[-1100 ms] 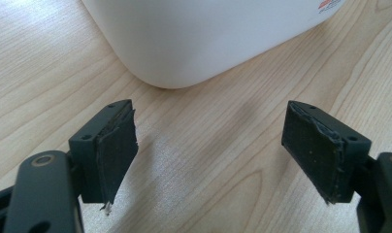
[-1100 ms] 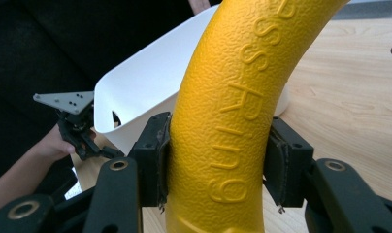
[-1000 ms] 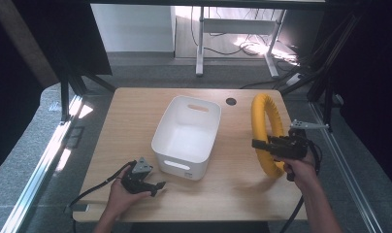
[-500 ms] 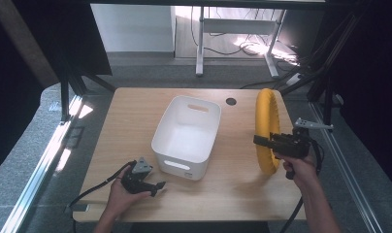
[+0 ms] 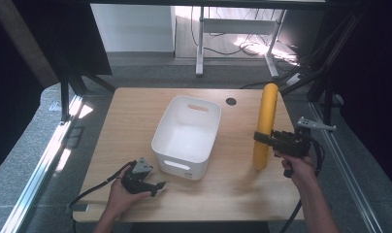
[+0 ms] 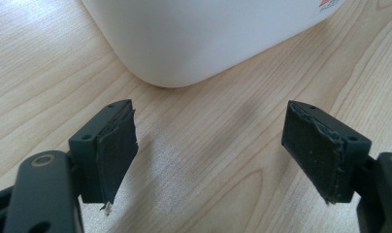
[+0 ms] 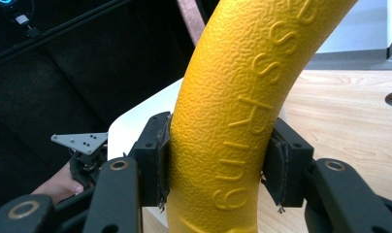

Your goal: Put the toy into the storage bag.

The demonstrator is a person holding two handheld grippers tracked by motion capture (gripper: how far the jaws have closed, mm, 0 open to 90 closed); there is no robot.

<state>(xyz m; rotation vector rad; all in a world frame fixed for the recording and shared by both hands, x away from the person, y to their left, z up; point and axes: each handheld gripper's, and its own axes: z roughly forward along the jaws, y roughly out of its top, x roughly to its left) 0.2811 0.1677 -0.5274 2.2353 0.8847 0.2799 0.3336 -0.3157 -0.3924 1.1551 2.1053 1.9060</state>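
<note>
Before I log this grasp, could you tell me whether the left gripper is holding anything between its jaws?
No, the left gripper stands open on bare wooden table, with the white bin beyond its jaws.

Wooden table (image 5: 233,189) bears white bin (image 5: 187,131); yellow ring (image 5: 263,127).

Both grippers were black: the left gripper (image 5: 157,187) carried a grey three-cornered plate and a black cable; the right gripper (image 7: 218,165) had brass-coloured rivets.
</note>
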